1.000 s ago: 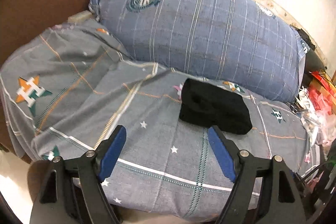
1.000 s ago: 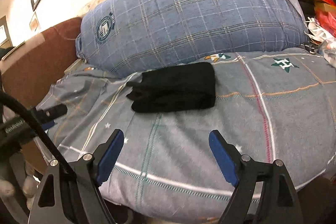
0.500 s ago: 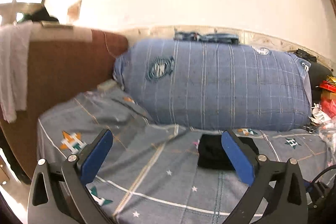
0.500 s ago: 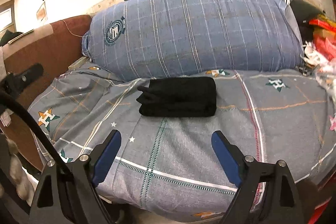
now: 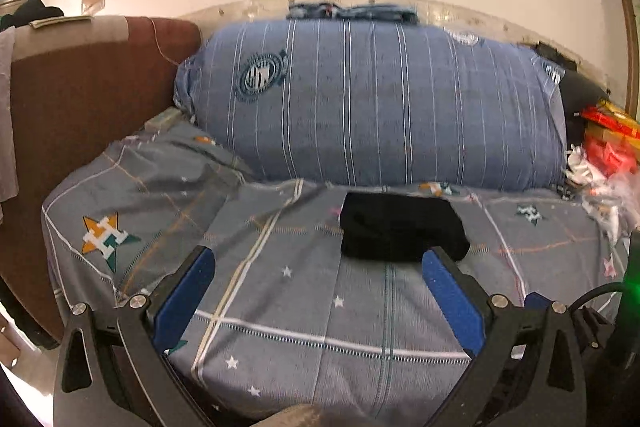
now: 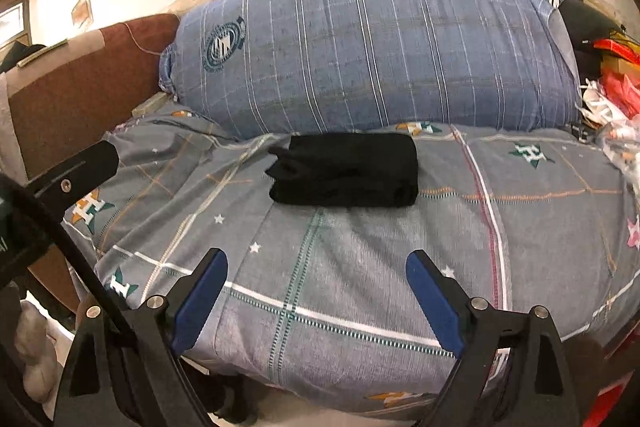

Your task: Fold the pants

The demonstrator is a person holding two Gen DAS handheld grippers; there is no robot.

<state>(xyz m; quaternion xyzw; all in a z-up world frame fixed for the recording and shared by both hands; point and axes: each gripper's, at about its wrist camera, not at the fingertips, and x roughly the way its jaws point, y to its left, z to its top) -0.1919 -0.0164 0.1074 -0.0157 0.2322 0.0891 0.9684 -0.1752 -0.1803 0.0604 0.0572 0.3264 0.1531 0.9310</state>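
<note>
Both claws hang over the near edge of the bed with nothing between their blue-padded fingers: the left claw (image 5: 318, 259) is spread wide at the bottom of its view, and the right claw (image 6: 316, 261) is spread just as wide at the bottom of its own. Black pants (image 6: 346, 169) lie folded into a compact rectangle on the grey star-printed bedsheet (image 6: 360, 267), at the centre of the right wrist view and just right of centre in the left wrist view (image 5: 400, 231), where the right finger's tip overlaps their lower edge in the frame. Neither claw touches them. Just behind the pants, a large blue striped pillow (image 5: 372, 103) fills the upper middle of both frames. At the left stands a brown headboard (image 5: 80, 95).
</note>
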